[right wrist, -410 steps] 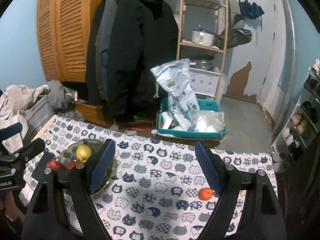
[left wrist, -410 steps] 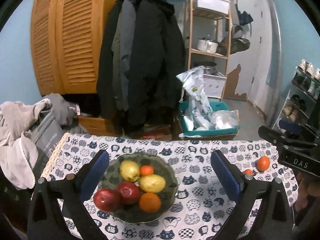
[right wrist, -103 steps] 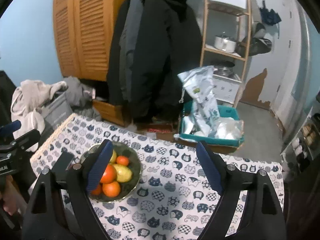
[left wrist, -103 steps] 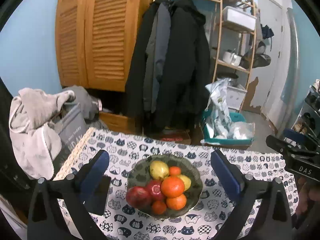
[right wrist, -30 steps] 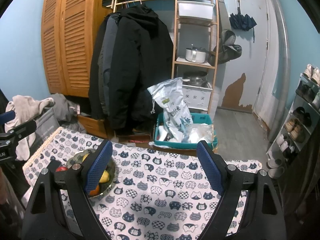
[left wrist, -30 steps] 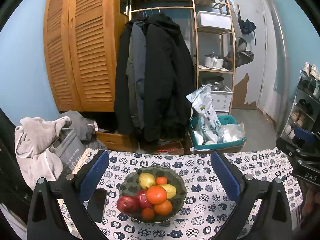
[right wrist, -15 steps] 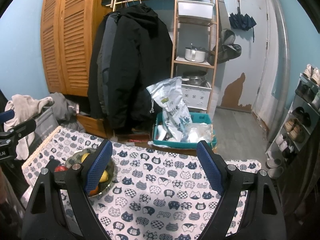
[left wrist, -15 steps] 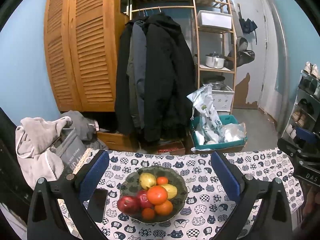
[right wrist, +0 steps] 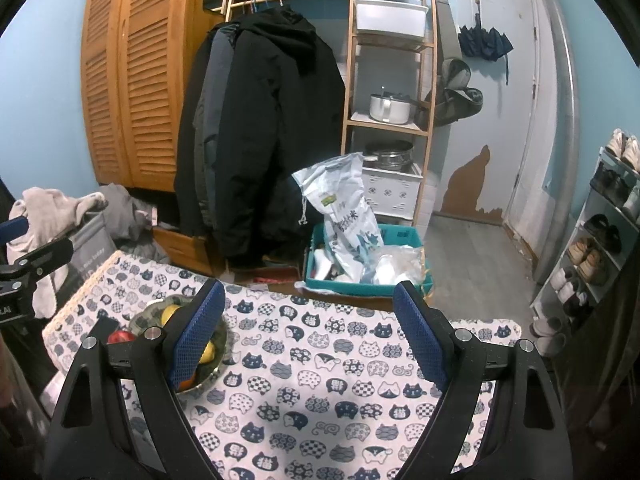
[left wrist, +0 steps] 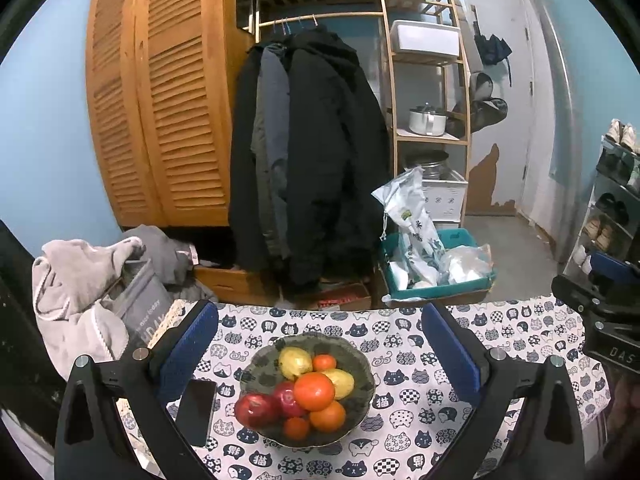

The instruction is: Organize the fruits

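Observation:
A dark green bowl stands on the cat-print tablecloth. It holds two red apples, two yellow lemons and several oranges. My left gripper hovers open above and behind the bowl, nothing between its blue pads. In the right wrist view my right gripper is open over bare cloth, and the bowl sits at the left, partly hidden by the left finger. The right gripper's body shows at the left wrist view's right edge.
A black phone lies on the cloth left of the bowl. Beyond the table's far edge stand hanging coats, a teal crate with bags, a wooden shelf and a grey laundry pile. A shoe rack is at right.
Over the long span the oranges lying on the cloth at the right ended up in the bowl and both grippers drew back. In the last second nothing visibly moved.

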